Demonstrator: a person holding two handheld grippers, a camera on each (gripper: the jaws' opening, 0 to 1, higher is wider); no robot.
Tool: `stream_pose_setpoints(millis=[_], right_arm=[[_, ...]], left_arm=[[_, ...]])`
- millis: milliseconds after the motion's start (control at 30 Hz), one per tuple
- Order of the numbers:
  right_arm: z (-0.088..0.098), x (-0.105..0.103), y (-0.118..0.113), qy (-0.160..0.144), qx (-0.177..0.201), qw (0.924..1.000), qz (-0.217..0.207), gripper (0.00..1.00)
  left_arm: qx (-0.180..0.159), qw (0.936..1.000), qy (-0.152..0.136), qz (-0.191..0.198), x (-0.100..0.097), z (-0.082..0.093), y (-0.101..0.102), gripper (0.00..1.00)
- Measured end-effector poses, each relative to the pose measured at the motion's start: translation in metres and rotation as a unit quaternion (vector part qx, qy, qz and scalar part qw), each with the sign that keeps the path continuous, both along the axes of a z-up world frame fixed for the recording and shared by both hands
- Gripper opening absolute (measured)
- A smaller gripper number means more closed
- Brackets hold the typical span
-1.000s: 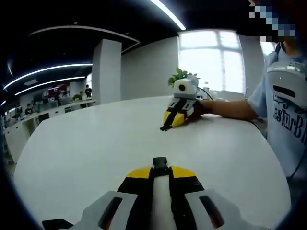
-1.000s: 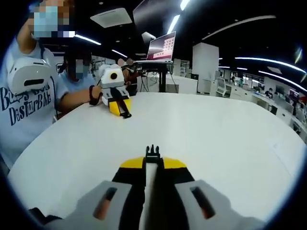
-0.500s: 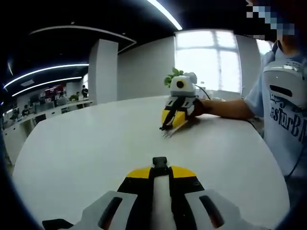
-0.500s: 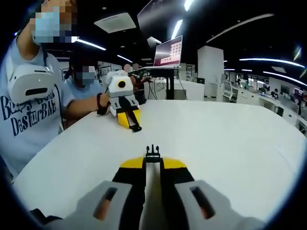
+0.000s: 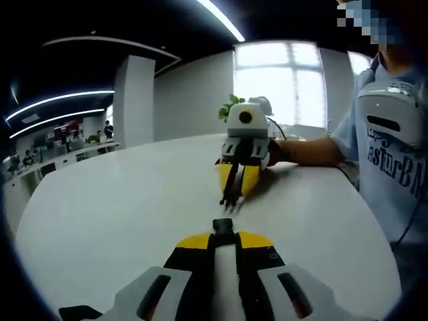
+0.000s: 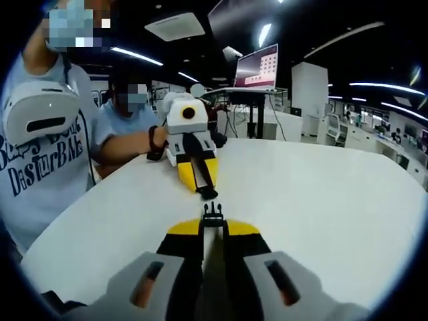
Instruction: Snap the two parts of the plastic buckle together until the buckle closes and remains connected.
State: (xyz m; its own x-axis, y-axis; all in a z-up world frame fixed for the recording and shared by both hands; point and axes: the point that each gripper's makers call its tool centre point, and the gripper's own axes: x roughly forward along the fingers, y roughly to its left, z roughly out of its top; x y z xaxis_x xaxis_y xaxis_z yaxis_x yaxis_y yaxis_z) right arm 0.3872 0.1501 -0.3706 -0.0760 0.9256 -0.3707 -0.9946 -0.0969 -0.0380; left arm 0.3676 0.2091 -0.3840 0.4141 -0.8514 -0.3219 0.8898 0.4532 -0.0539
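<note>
So both grippers are over a big white round table (image 5: 120, 200), pointed at each other, each carrying one half of the black plastic buckle. In the left gripper view, the left gripper (image 5: 223, 231) comes up from 6 o'clock with its yellow-tipped jaws pressed tight on the socket half (image 5: 223, 226), a small black block poking out just past the tips. Straight ahead toward 12 o'clock is the right gripper (image 5: 232, 195), white body with yellow jaws, angled down at the table with its black piece sticking out of the tip, and a person's hand (image 5: 275, 151) wrapped round it from the 2 o'clock side. In the right gripper view it's the mirror deal: the jaws rise from 6 o'clock pinched on the pronged half (image 6: 212, 212), you can see the little prongs at the tip. The left gripper shows there at about 11 o'clock, its black buckle piece just beyond the prongs, close but I can't tell if they're touching. The person in a light blue printed shirt (image 6: 37, 167) sits at 9 o'clock in that view, and a monitor on a stand (image 6: 257, 67) sits back at 1 o'clock.
</note>
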Motion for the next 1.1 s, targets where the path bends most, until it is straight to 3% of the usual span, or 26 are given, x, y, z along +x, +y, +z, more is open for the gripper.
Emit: stream_pose_setpoints(millis=[300, 1100], right_arm=[[-0.0015, -0.0052, 0.0052, -0.007, -0.004, 0.9999, 0.01, 0.11], [-0.0046, -0.0102, 0.0093, -0.016, 0.002, 0.9997, 0.019, 0.11]], left_arm=[[-0.001, 0.9998, -0.001, -0.02, -0.0063, 0.0, -0.0032, 0.12], [-0.002, 0.9996, -0.002, -0.026, -0.0084, 0.0016, -0.0038, 0.12]])
